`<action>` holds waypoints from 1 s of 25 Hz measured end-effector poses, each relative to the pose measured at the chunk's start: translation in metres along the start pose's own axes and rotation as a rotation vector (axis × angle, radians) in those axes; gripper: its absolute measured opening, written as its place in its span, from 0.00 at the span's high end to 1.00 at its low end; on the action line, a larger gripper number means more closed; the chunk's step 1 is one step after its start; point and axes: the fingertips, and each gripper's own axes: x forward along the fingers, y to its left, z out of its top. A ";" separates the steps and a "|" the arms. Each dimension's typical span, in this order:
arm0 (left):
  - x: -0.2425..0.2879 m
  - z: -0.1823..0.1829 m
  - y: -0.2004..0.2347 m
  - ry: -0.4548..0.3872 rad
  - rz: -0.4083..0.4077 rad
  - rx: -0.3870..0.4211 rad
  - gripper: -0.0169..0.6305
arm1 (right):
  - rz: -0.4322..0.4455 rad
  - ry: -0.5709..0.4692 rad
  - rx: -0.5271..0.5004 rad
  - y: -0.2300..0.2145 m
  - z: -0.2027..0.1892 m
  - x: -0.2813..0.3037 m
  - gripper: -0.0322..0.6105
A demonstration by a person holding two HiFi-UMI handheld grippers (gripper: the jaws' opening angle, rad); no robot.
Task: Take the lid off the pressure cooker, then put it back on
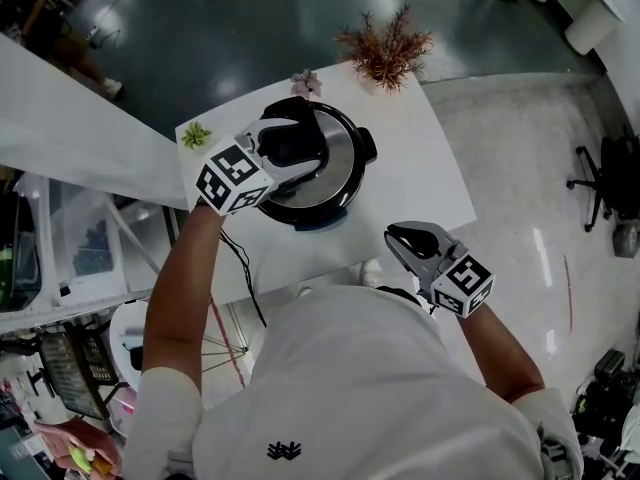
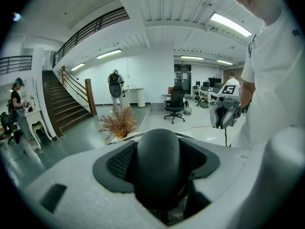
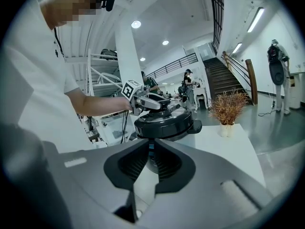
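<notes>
Black-and-steel round pressure cooker [image 1: 340, 173] stands with its lid on, upon the white table [image 1: 425, 183]. The lid's domed black handle [image 2: 158, 166] is clasped between the wide-spread jaws of the left gripper [image 1: 290, 146]. Nearer the person, well apart from the pot, the right gripper [image 1: 408, 238] hangs empty, its jaws barely parted.

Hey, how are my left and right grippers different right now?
The left gripper is over the pressure cooker, jaws clamped on the lid handle; the right gripper hangs off to the side, short of it. The left's jaws are full; the right's stand apart, empty. Both carry marker cubes.
</notes>
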 end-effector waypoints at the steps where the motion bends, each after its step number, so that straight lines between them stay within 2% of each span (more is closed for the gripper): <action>1: 0.000 0.001 0.000 -0.002 0.001 0.000 0.51 | 0.000 0.001 -0.001 0.000 0.000 0.000 0.88; 11: -0.016 0.013 0.003 -0.023 0.016 -0.001 0.52 | 0.011 -0.008 -0.007 0.002 0.001 0.002 0.88; 25: -0.070 0.004 0.005 -0.032 0.093 -0.021 0.52 | 0.075 -0.003 -0.038 0.025 0.008 0.021 0.88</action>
